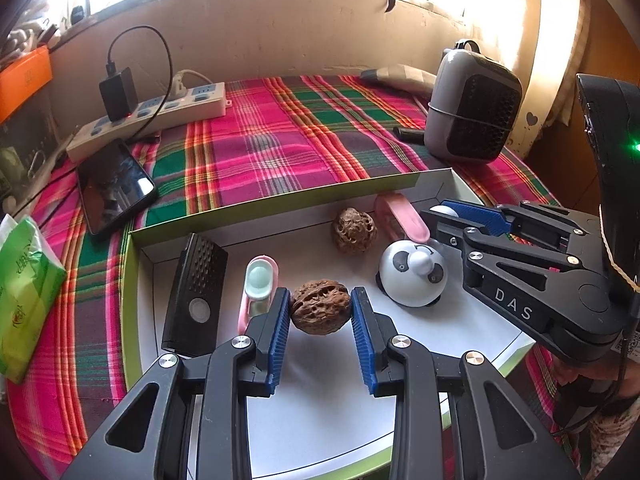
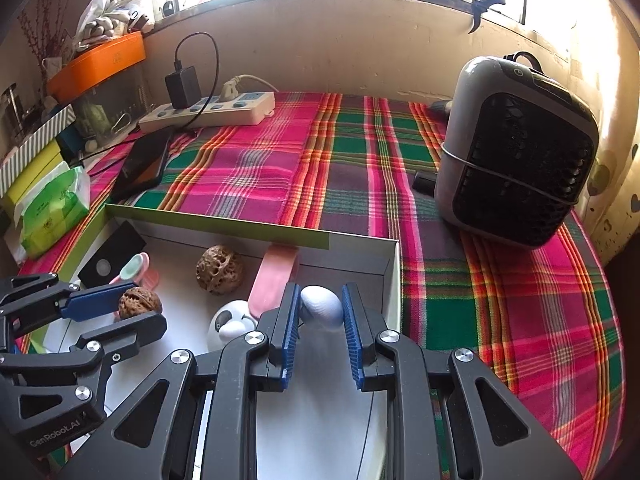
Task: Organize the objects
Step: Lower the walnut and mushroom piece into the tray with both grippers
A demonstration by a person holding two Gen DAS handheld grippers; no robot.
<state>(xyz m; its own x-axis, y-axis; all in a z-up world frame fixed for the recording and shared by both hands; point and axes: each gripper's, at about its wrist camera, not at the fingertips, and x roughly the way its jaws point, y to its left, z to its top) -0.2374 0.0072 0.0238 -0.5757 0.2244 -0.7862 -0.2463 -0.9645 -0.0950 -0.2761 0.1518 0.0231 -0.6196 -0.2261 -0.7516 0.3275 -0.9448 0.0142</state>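
A shallow white box with a green rim point(image 1: 280, 200) point(image 2: 216, 222) lies on the plaid cloth. My left gripper point(image 1: 320, 300) point(image 2: 138, 305) is shut on a brown walnut point(image 1: 320, 314) point(image 2: 140, 303) over the box floor, both blue pads pressing its sides. My right gripper point(image 2: 320, 296) point(image 1: 444, 213) is shut on a small white egg-shaped ball point(image 2: 322, 307) point(image 1: 445, 210) near the box's right wall. Inside the box lie a second, carved walnut point(image 1: 354, 231) point(image 2: 219, 269), a panda-faced bell point(image 1: 412, 274) point(image 2: 230, 322), a pink oblong piece point(image 1: 402, 218) point(image 2: 276, 276), a pink-and-mint clip point(image 1: 258, 284) and a black remote-like device point(image 1: 196, 292).
A grey-and-black fan heater point(image 2: 516, 160) point(image 1: 472, 108) stands at the back right. A power strip with a charger point(image 1: 160, 116) point(image 2: 212, 112), a dark phone point(image 1: 114, 188) and a green tissue pack point(image 1: 24, 296) point(image 2: 54, 208) sit to the left. A wall and window sill close off the back.
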